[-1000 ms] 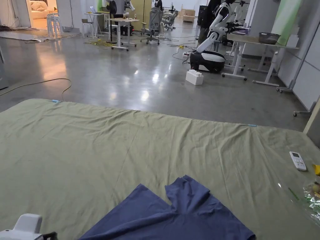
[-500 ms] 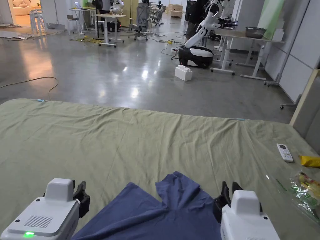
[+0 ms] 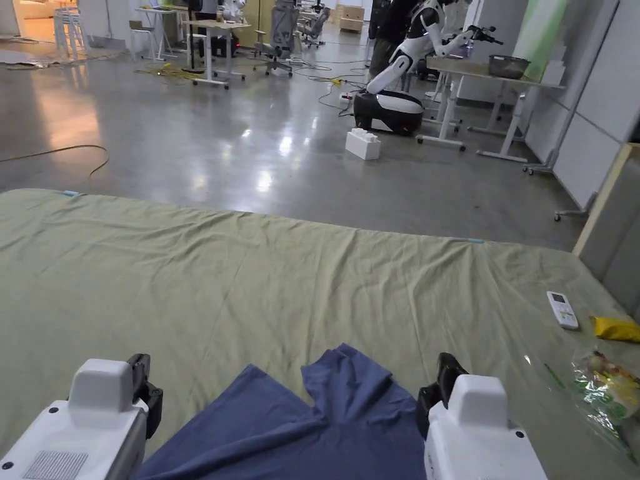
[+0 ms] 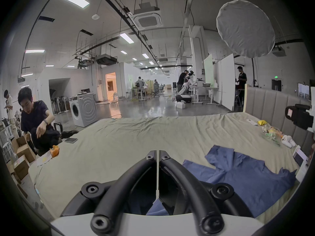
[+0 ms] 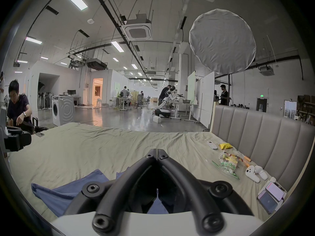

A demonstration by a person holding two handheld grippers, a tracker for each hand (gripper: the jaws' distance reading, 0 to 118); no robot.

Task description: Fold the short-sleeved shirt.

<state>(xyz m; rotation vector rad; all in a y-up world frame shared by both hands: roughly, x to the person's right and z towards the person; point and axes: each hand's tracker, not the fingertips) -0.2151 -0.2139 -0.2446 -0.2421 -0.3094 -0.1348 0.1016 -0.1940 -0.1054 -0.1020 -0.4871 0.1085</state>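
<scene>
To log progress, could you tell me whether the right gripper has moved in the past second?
Yes: the right gripper has come up beside the blue shirt.

Blue shirt (image 3: 312,425): thin matt cloth, softly creased. Bed sheet (image 3: 250,281): olive matt woven cloth, finely wrinkled. Left gripper (image 4: 157,156) and right gripper (image 5: 156,152): jaws seen as matt black plastic, housings smooth white plastic. Headboard (image 5: 255,134): grey padded upholstery, smooth, channelled. Floor (image 3: 281,137): polished concrete, glossy, lights reflected. Snack bag (image 3: 600,387): clear crinkled glossy plastic. Remote (image 3: 562,310): white plastic.
</scene>
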